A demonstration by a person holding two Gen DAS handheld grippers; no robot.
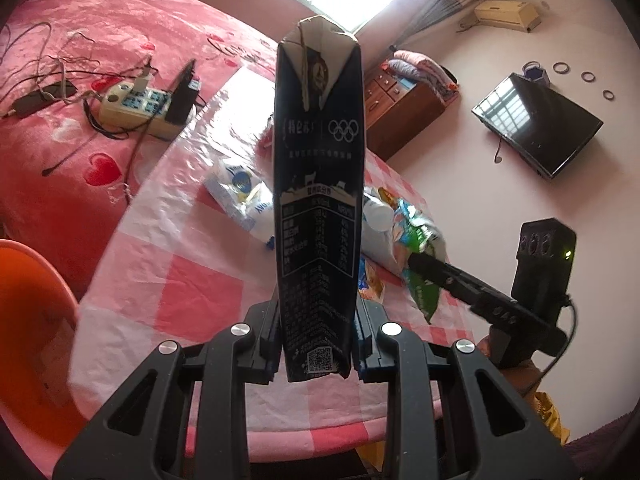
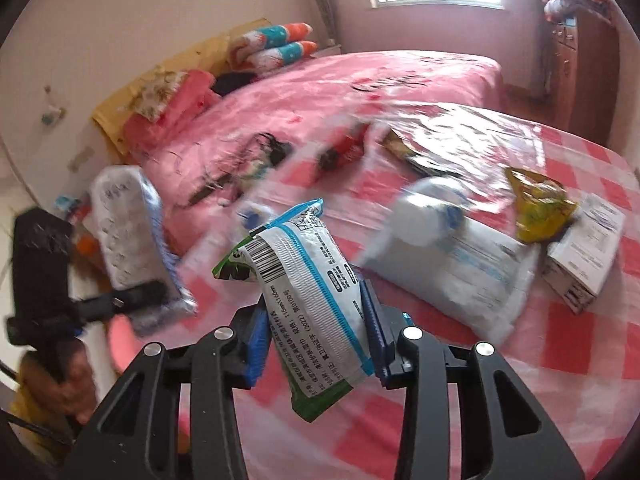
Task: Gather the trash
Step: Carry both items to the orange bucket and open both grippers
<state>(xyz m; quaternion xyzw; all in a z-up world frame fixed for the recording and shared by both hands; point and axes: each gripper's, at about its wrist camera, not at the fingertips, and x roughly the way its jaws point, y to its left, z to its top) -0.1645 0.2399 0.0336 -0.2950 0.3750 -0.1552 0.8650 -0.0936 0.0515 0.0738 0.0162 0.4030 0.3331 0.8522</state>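
The left gripper [image 1: 318, 344] was clamped on a dark milk carton [image 1: 319, 208], held upright above the checked desk [image 1: 192, 288]. The right gripper [image 2: 316, 340] was clamped on a white and green wipes packet [image 2: 308, 304], lifted clear of the desk surface. A white pouch [image 2: 452, 276], a yellow wrapper [image 2: 538, 210] and a small white box [image 2: 584, 252] lay on the desk beyond it, the wrapper resting against the box. A pink bed [image 1: 120, 40] stood beside the desk, carrying a power strip [image 1: 136, 108].
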